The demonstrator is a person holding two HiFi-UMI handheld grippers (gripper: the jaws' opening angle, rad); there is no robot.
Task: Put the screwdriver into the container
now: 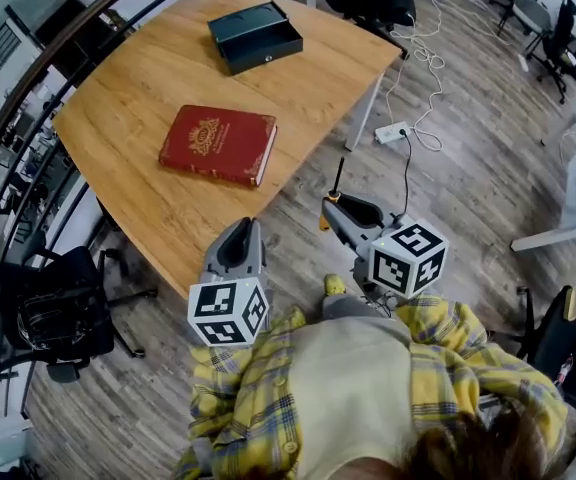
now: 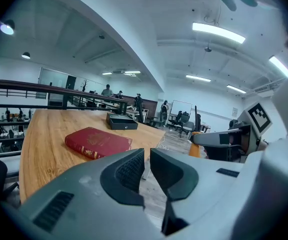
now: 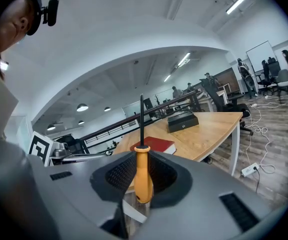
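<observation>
The left tool (image 2: 146, 156) was held all but closed, empty, near the tabletop (image 1: 138, 108) edge. A book (image 1: 218, 144) and the open container (image 1: 255, 36) were laid apart on it. The screwdriver (image 3: 143, 174) was gripped upright in the right tool (image 1: 343, 213).

I am looking into an open-plan office on an upper level; a curved dark railing (image 2: 34, 85) runs along the edge behind the wooden table (image 1: 138, 98), with more floor space visible beyond it; black swivel chairs (image 1: 53, 313) on castors stand around, and more of them cluster by desks further off (image 1: 558, 28); a white power strip (image 1: 393, 131) and loose white cables (image 1: 423, 58) lie on the wood-plank floor (image 1: 468, 188); long strip lights (image 2: 218, 32) hang from a white ceiling; a whiteboard (image 3: 259, 54) stands at the far end; a few people (image 2: 107, 90) stand in the distance.
</observation>
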